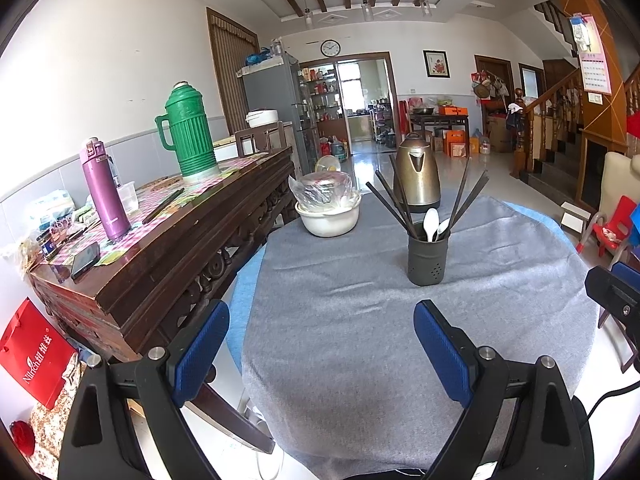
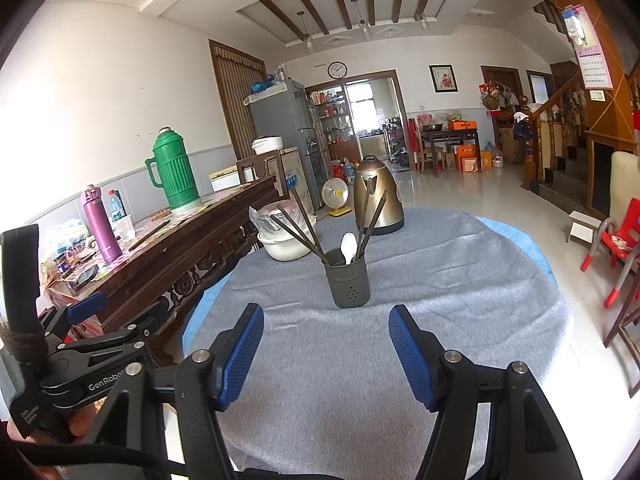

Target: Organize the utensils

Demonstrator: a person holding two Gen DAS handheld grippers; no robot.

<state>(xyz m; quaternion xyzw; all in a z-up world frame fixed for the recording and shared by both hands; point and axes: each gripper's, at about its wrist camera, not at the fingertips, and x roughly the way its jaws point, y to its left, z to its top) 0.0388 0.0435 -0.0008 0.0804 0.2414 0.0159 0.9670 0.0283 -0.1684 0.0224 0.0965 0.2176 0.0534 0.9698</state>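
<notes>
The utensil holder (image 1: pixel 426 258) is standing near the middle of the bench (image 1: pixel 360 320), with dark chopsticks (image 1: pixel 390 196) and white spoons (image 1: pixel 431 218) sticking out. Both tools, left (image 1: pixel 320 344) and right (image 2: pixel 326 354), are hanging wide over the near edge, holding nothing.

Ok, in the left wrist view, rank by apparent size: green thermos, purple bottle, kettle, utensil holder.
1. Green thermos
2. Kettle; close to the thermos, and it stands farther off, so this order is unsure
3. Purple bottle
4. Utensil holder
</notes>
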